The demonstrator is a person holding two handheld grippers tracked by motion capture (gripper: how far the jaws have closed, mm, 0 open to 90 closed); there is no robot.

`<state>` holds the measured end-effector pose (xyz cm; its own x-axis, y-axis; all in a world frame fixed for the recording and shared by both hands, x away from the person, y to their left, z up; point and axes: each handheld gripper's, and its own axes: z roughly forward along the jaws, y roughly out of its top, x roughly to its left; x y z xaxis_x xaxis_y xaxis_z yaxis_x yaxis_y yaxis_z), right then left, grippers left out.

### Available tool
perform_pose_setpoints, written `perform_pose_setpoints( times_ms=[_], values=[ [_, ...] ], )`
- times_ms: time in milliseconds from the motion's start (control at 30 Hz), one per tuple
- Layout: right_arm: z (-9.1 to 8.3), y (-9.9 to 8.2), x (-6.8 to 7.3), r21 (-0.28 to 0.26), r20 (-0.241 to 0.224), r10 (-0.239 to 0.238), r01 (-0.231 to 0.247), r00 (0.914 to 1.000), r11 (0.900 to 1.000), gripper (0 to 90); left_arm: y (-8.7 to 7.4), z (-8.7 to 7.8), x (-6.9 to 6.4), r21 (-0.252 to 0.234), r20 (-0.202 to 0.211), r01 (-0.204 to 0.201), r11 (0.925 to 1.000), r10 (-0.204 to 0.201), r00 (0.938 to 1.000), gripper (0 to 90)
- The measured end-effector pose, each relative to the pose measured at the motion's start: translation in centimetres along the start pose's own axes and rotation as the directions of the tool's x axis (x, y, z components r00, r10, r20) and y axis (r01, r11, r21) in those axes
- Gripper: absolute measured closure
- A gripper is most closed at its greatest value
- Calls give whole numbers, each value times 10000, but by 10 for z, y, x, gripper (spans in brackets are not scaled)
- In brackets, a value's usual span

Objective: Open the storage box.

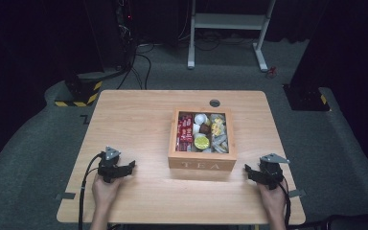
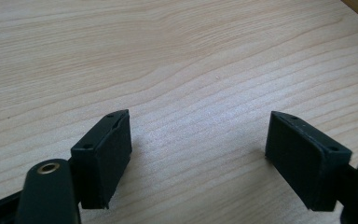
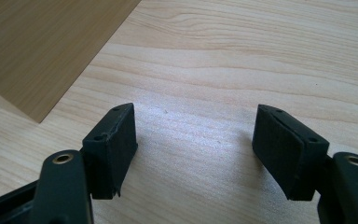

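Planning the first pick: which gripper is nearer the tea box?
Right, slightly. The right gripper sits just off the tea box at its front right corner; the left gripper rests farther out, to the box's front left. Both open, empty.

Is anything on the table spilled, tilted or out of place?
Nothing stands out. The wooden tea box sits square on the table, its contents inside, and both grippers, left and right, rest open beside it.

table: pale wood, smooth, fine grain, soft matt sheen
tea box: darker wood, smooth satin sides
left tool: black matt plastic, pads faintly rough, brass-coloured metal eyelet
right tool: same black matt plastic, pads grainy, brass-coloured eyelets
floor: grey carpet, matt, cloth-like
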<state>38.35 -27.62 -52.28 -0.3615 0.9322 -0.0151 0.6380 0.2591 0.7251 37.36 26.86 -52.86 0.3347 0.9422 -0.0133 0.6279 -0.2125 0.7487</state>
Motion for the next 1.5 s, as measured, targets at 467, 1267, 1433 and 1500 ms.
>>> perform_pose_setpoints(
  times_ms=[467, 1267, 1433, 1500],
  values=[
    [1, 1, 4, 92, -99, -46, 47, 9999, 9999, 249, 0, 0, 0, -5, -17, 5, 10000, -5, 10000, 238],
    [-14, -10, 16, -323, -180, 9, -15, 9998, 9995, 515, 0, 0, -1, 54, -84, -65, 10000, 65, 9999, 236],
    [-18, -11, 22, -347, -729, -241, 216, 9971, 9992, 561, 0, 0, -1, 46, -92, -67, 10000, 67, 9999, 238],
    [-20, -11, 27, -427, -1067, -341, 297, 9937, 9986, 588, 0, 0, -2, 53, -92, -54, 10000, 54, 9999, 239]
  ],
)
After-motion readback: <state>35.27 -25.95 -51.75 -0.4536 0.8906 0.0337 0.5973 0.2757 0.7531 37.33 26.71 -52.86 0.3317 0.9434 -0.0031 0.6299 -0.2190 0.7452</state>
